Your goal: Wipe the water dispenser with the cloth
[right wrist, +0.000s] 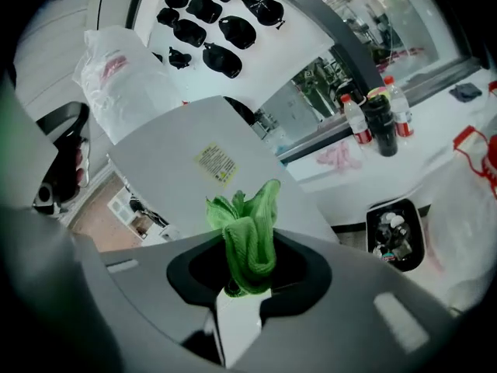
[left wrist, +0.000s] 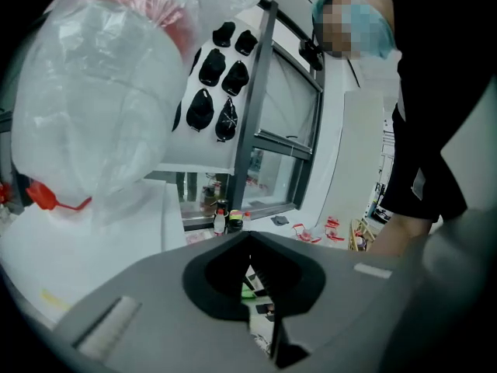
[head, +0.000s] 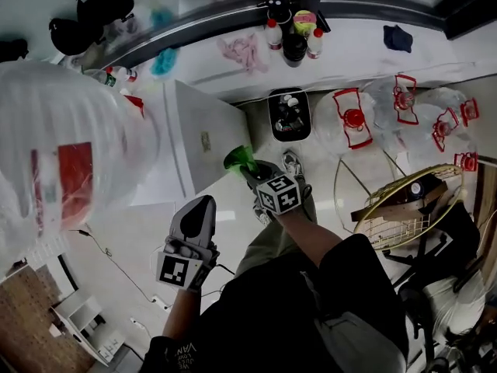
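The white water dispenser (head: 198,142) stands at the left, topped by a big water bottle under a clear plastic bag (head: 70,146). My right gripper (head: 247,169) is shut on a bunched green cloth (head: 239,159), held at the lower edge of the dispenser's side panel. In the right gripper view the cloth (right wrist: 247,243) sticks up from my right gripper (right wrist: 247,282) in front of the panel (right wrist: 178,185) with its yellow label. My left gripper (head: 203,203) hangs lower and nearer me, shut with nothing in it. The left gripper view shows my left gripper (left wrist: 250,259), the bagged bottle (left wrist: 101,92) and the dispenser's body (left wrist: 85,247).
A black bin of rubbish (head: 289,115) stands on the floor past the dispenser. Several empty jugs with red handles (head: 353,119) and a gold wire fan (head: 404,204) fill the right side. Bottles (head: 293,37) and a pink rag (head: 245,51) lie on the sill. A cable (head: 116,263) crosses the floor.
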